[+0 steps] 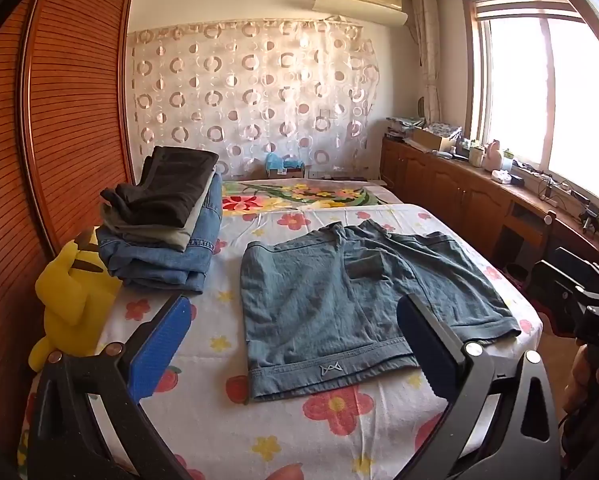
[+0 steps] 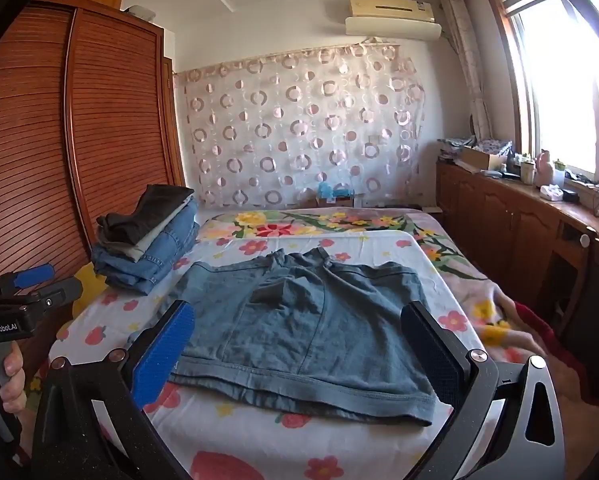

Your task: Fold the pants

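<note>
The shorts [image 1: 339, 304] lie spread flat on the flowered sheet [image 1: 259, 432] at the centre of both views, waistband toward the far curtain [image 1: 251, 92], hems near the cameras. The left gripper [image 1: 295, 344] hangs above the near hem, its jaws wide apart and holding nothing; one blue pad [image 1: 159, 348] shows at lower left. The right gripper [image 2: 299, 348] is likewise wide and empty over the shorts' near edge. At middle left a stack of folded clothes [image 1: 167, 220] sits apart from the shorts, beside a yellow toy [image 1: 71, 296]. A wardrobe [image 2: 59, 120] fills the left side.
</note>
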A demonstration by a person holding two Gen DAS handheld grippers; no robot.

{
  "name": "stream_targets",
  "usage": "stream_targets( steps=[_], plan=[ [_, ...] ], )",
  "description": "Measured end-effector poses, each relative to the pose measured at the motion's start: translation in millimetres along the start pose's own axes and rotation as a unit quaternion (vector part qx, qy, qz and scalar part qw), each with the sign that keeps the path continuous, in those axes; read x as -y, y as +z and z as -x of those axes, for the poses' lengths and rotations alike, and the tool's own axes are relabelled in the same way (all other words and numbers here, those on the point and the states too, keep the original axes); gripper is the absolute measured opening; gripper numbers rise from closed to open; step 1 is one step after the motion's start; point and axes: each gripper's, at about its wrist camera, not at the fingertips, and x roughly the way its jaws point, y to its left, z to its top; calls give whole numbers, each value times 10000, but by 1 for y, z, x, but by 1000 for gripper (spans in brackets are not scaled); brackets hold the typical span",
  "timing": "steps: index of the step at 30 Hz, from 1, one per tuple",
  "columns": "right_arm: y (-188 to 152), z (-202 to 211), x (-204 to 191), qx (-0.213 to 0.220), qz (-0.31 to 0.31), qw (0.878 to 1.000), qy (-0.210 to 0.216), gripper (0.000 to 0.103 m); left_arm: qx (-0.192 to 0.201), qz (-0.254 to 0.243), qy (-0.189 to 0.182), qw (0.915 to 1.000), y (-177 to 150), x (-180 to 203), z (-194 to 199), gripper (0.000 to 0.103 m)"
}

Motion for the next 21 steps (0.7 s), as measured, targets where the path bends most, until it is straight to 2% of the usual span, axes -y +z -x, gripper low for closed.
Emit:
stream_targets(
  steps=[5,6,21],
  plan=[
    [0,-2,0,20,-1,10000,-3,103,-14,53,-81,10000,1,-7,-1,103],
    [1,-1,1,13,-6,10000,2,103,41,-50,26,10000,2,2,2,103],
    [0,1,1,106,-36,9999,5,103,42,-51,26,10000,0,1,0,103]
  ],
)
